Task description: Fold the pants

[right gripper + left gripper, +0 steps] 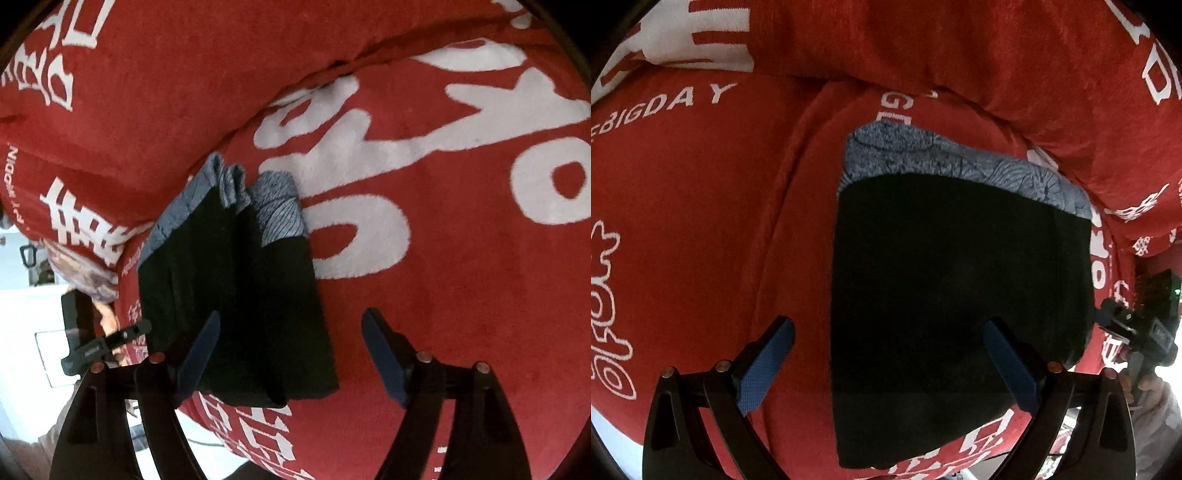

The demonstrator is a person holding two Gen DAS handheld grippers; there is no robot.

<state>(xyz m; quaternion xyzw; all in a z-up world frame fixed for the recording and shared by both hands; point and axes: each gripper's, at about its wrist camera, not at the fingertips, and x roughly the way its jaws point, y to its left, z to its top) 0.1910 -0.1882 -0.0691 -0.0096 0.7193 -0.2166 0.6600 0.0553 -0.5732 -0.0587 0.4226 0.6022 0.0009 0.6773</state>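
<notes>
The pants [960,258] lie folded into a compact black rectangle with a grey patterned band [942,162] at the far end. My left gripper [888,332] hovers open over their near left part, one blue pad [768,365] off the cloth and the other above it. In the right wrist view the pants [229,277] show stacked folded layers and the grey band [280,210]. My right gripper [291,317] stands open over their right edge, holding nothing. Each gripper also shows in the other's view: the right gripper [1137,332], the left gripper [107,343].
A red blanket [701,221] with white lettering covers the surface under the pants [443,295]. A thick red roll of it [923,44] rises just behind them [147,74]. The blanket's edge drops off at the near side, with a person's hand [1148,387] beyond.
</notes>
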